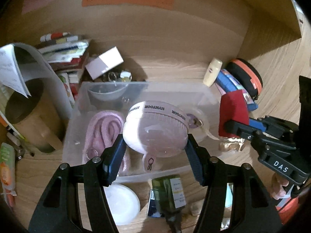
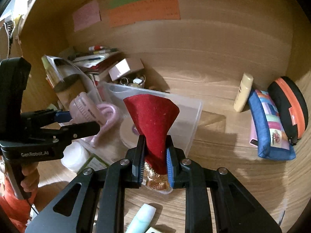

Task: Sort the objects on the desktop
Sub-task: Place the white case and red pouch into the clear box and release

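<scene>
Over the clear plastic bin, left gripper closed around a round pink-white device, held above the pink cord already lying inside. Just beside the bin's right edge, right gripper pinched shut on a red velvet pouch, gold foil showing below the fingers. Seems the placing step of sorting, both items probably destined for the bin. Next: lower the device into free space, open the jaws, then bring the pouch over the rim without collision between grippers.
</scene>
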Motion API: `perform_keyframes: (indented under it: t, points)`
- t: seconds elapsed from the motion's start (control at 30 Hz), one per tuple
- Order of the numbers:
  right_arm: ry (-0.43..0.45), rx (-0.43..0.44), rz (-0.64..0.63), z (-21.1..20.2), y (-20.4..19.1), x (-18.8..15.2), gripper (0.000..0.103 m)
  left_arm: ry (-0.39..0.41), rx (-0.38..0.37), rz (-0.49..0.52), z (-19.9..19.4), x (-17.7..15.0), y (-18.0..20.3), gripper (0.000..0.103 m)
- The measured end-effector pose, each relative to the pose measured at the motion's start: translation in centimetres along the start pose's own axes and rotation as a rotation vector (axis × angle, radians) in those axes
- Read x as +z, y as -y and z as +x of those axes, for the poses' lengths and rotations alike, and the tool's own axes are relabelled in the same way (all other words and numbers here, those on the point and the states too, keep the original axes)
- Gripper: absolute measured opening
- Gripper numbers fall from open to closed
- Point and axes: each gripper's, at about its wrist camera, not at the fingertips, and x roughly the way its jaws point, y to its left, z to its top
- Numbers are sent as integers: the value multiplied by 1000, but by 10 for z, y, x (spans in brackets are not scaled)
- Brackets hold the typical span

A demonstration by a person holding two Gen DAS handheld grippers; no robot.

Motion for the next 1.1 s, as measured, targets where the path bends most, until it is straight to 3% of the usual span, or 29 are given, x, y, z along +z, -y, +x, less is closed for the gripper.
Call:
perform_keyframes:
  t: [0.23,0.5,0.67,0.9,1.03,1.1]
  points:
    - [-15,-22,-22,4,0,-3,20,-59,0,27,17,-9,4,61]
    - [-29,-63,-43,10,-5,-3,21,-53,13,33,13,-11,6,62]
    - [-44,-73,-66,16,-10,-3,38,-37,18,36,7,-13,7,68]
    - [-15,-105,-102,10,-18,-4,54,0,28,25,-7,-14,3,73]
    - [21,-122,-110,0,-22,-4,73,23,30,12,-16,-15,0,74]
    - [40,-128,-114,-6,-23,-4,77,32,32,9,-21,-17,-2,74]
